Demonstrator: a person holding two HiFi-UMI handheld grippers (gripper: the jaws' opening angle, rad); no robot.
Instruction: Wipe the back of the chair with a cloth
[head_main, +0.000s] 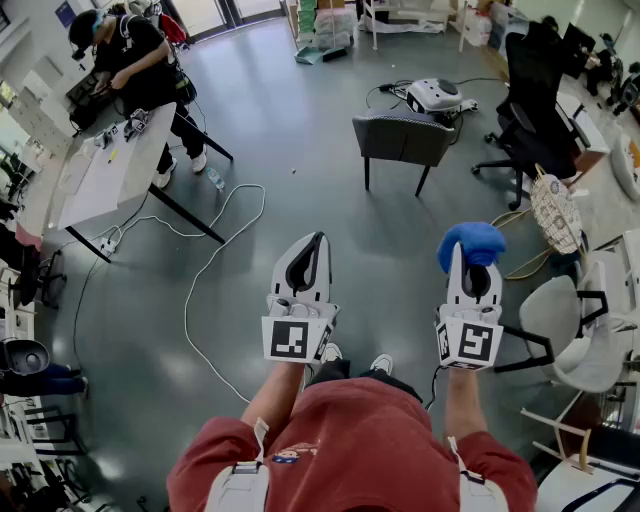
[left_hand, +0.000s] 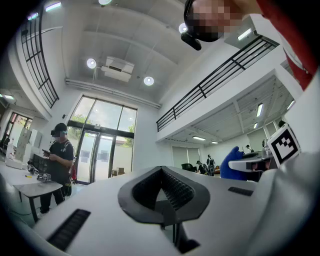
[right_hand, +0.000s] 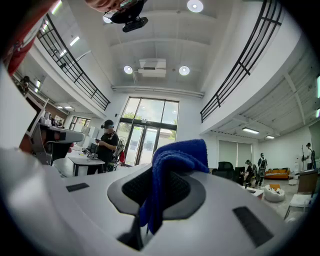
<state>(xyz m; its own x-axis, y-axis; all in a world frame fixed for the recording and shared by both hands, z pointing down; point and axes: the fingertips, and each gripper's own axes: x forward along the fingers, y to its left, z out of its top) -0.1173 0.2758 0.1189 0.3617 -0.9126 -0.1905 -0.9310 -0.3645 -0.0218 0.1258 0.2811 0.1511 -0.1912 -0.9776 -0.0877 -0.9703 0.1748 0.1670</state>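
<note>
A grey padded chair (head_main: 403, 136) stands on the floor ahead, its back turned toward me, well beyond both grippers. My right gripper (head_main: 471, 256) is held out at the right, shut on a bunched blue cloth (head_main: 472, 243). In the right gripper view the cloth (right_hand: 176, 159) hangs out over the shut jaws. My left gripper (head_main: 319, 238) is held level at the left with its jaws together and nothing in them. The left gripper view shows its empty tips (left_hand: 162, 171) and the blue cloth (left_hand: 230, 163) off to the right.
A person (head_main: 140, 70) stands at a white table (head_main: 105, 180) at the far left. A white cable (head_main: 213, 255) snakes across the floor. A black office chair (head_main: 535, 100) and white chairs (head_main: 578, 335) line the right side. A white device (head_main: 435, 95) lies behind the grey chair.
</note>
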